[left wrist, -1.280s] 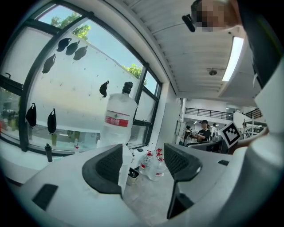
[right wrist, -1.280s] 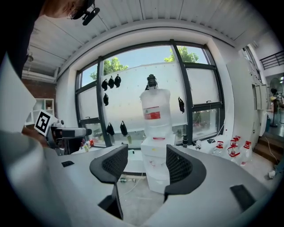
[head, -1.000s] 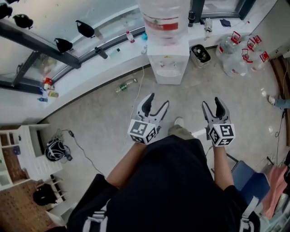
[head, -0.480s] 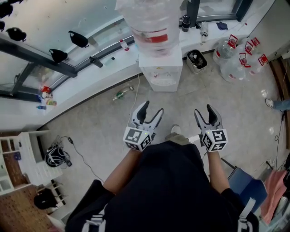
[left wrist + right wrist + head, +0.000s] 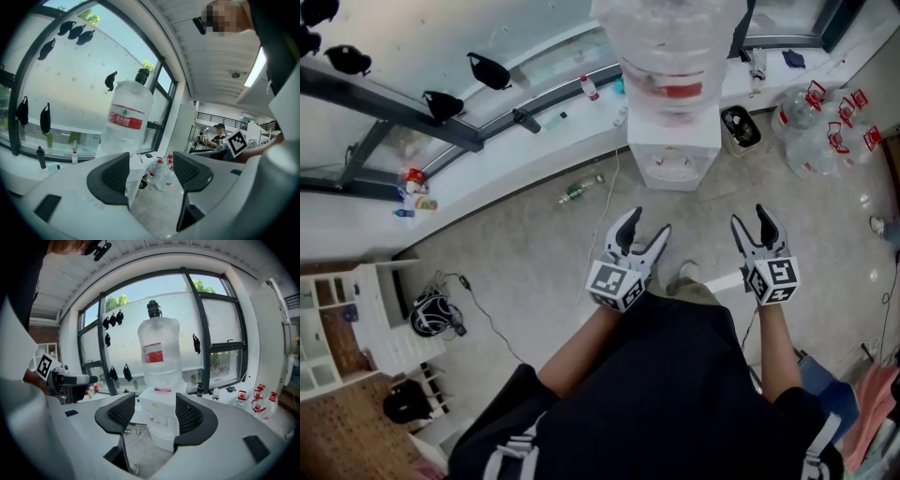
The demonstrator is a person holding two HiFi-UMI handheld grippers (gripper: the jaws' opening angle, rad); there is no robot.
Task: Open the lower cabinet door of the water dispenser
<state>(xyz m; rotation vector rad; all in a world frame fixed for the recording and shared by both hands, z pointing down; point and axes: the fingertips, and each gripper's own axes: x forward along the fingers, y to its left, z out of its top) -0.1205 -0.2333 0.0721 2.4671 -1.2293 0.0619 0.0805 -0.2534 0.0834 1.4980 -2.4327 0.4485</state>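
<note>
We hold the left gripper (image 5: pixel 647 225) and right gripper (image 5: pixel 752 217) out front, jaws wide on both, nothing between them. The water dispenser (image 5: pixel 673 155), bottle (image 5: pixel 670 47) on top, stands ahead by the window ledge (image 5: pixel 516 155), well apart from both.

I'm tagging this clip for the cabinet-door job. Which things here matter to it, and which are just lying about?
For the job: water dispenser, left gripper, right gripper, both open and empty.

Lying about: green bottle on the floor, waste bin beside the dispenser, spare water jugs.
</note>
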